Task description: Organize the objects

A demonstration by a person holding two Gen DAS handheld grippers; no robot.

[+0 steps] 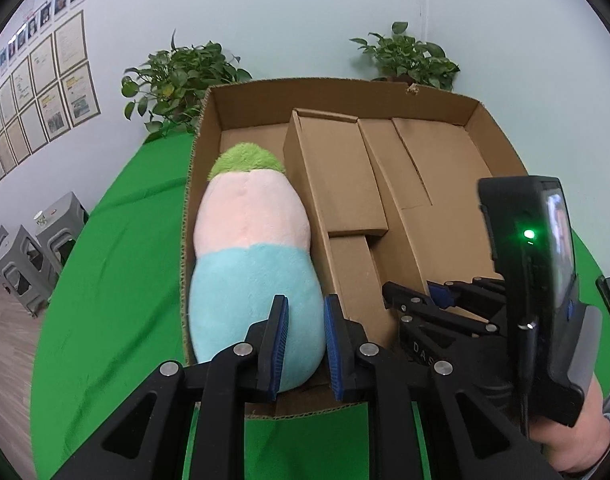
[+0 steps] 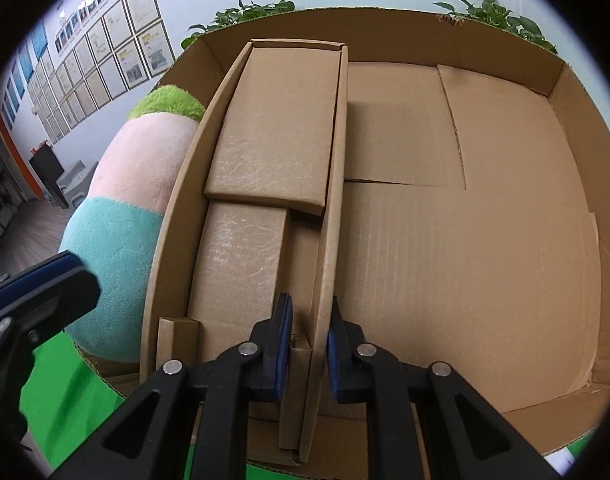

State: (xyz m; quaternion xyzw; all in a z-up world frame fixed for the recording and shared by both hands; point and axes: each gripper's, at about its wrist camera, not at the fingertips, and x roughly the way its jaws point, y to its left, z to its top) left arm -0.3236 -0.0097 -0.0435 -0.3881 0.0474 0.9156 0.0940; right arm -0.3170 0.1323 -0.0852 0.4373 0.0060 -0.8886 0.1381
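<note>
A plush toy point(image 1: 253, 252), blue, pink and green-topped, lies along the left wall of a large open cardboard box point(image 1: 497, 136). My left gripper point(image 1: 305, 344) straddles the plush's near blue end, jaws a little apart, pads beside it, not clearly squeezing. A long narrow cardboard tray point(image 1: 337, 184) lies beside the plush inside the box. In the right wrist view my right gripper point(image 2: 309, 344) is shut on the right wall of this tray point(image 2: 265, 128). The plush point(image 2: 125, 208) shows at the left there, with the left gripper's fingers point(image 2: 45, 280) near it.
The box sits on a green-covered table point(image 1: 117, 280). Two potted plants point(image 1: 177, 80) stand behind the box by the wall. Grey stools point(image 1: 29, 256) stand on the floor at the left. The box's right half point(image 2: 485, 220) has a bare cardboard floor.
</note>
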